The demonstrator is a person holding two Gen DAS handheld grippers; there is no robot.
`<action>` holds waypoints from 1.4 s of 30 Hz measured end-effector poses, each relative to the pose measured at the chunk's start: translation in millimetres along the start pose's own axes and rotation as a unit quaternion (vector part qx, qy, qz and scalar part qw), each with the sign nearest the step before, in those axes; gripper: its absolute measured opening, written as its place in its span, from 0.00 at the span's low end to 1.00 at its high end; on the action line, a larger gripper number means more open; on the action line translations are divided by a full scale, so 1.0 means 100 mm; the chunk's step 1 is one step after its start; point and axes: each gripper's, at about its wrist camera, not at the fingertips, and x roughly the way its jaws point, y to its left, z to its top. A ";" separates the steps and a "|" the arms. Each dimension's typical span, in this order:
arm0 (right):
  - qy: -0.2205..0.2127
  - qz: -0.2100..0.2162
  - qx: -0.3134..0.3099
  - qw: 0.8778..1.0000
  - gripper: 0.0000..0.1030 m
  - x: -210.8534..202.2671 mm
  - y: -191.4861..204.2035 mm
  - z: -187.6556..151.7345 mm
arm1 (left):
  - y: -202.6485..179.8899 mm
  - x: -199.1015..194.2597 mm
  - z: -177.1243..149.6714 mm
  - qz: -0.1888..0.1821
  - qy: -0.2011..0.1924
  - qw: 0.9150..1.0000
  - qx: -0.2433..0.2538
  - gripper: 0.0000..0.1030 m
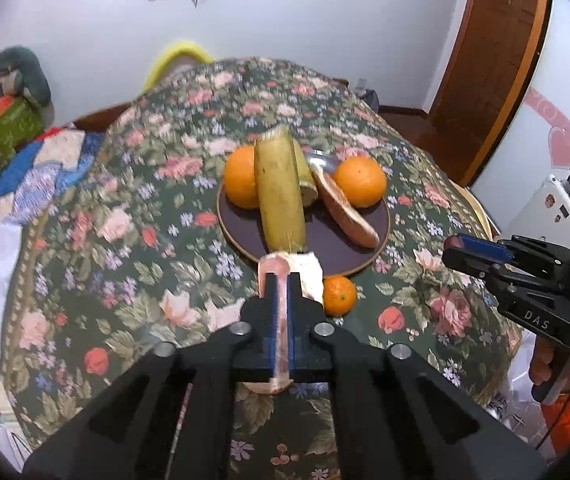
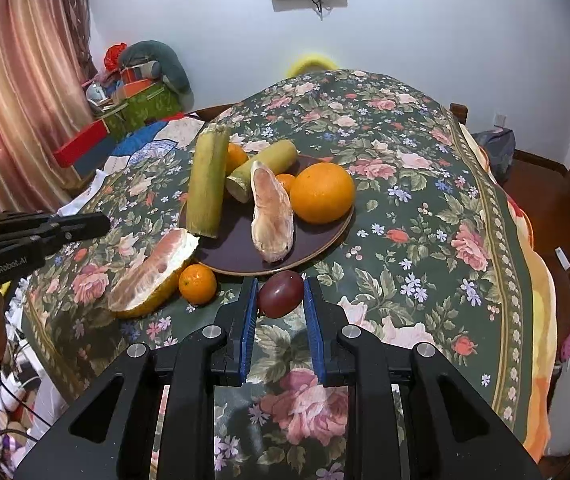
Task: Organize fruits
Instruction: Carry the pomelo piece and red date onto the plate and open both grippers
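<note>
Left gripper jaws clamped on pomelo wedge — right gripper jaws gripping passion fruit.

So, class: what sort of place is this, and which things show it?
Probably a room in a home: a floral tablecloth covers the table, a pink curtain hangs at one side, and a wooden door stands opposite.

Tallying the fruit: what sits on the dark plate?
On the dark plate: two sugarcane pieces, a peeled pomelo segment, a large orange and another orange. A smaller orange fruit is mostly hidden.
</note>
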 end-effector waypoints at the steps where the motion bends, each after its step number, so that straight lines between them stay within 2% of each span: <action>1: 0.002 0.000 0.000 1.000 0.20 0.01 0.00 0.00 | 0.02 0.06 -0.02 -0.006 0.013 1.000 -0.002 0.20; 2: 0.004 0.001 0.000 1.000 0.20 0.03 0.00 -0.01 | 0.04 0.11 -0.04 -0.008 0.021 1.000 -0.005 0.28; 3: 0.006 0.001 0.000 1.000 0.20 0.04 -0.01 -0.02 | 0.05 0.17 -0.07 -0.007 0.028 1.000 -0.010 0.45; 4: 0.007 0.001 0.000 1.000 0.20 0.05 -0.01 -0.02 | 0.06 0.23 -0.09 -0.008 0.036 0.999 -0.014 0.56; 5: 0.009 0.001 0.000 1.000 0.20 0.06 -0.01 -0.03 | 0.06 0.28 -0.12 -0.012 0.042 0.999 -0.015 0.57; 10: 0.017 0.002 0.000 1.000 0.20 0.12 -0.02 -0.06 | -0.03 0.53 -0.21 -0.014 0.071 0.997 0.006 0.57; 16: 0.024 0.002 0.001 1.000 0.20 0.17 -0.05 -0.08 | -0.07 0.69 -0.22 0.011 0.080 0.996 0.032 0.58; 19: 0.025 0.004 0.004 1.000 0.20 0.18 -0.06 -0.09 | -0.05 0.71 -0.23 0.012 0.077 0.996 0.033 0.59; 22: 0.028 0.004 0.004 1.000 0.20 0.20 -0.06 -0.09 | -0.08 0.67 -0.25 0.023 0.069 0.997 0.041 0.50; 26: 0.026 0.008 0.003 1.000 0.20 0.19 -0.03 -0.09 | -0.01 0.62 -0.31 0.022 0.070 0.997 0.028 0.50; 33: 0.022 0.006 -0.003 1.000 0.20 0.14 -0.01 -0.07 | 0.11 0.32 -0.36 0.024 0.042 0.999 -0.002 0.49; 42: 0.010 0.005 -0.004 1.000 0.20 0.11 -0.01 0.02 | -0.03 0.05 -0.14 0.010 -0.007 1.000 -0.003 0.49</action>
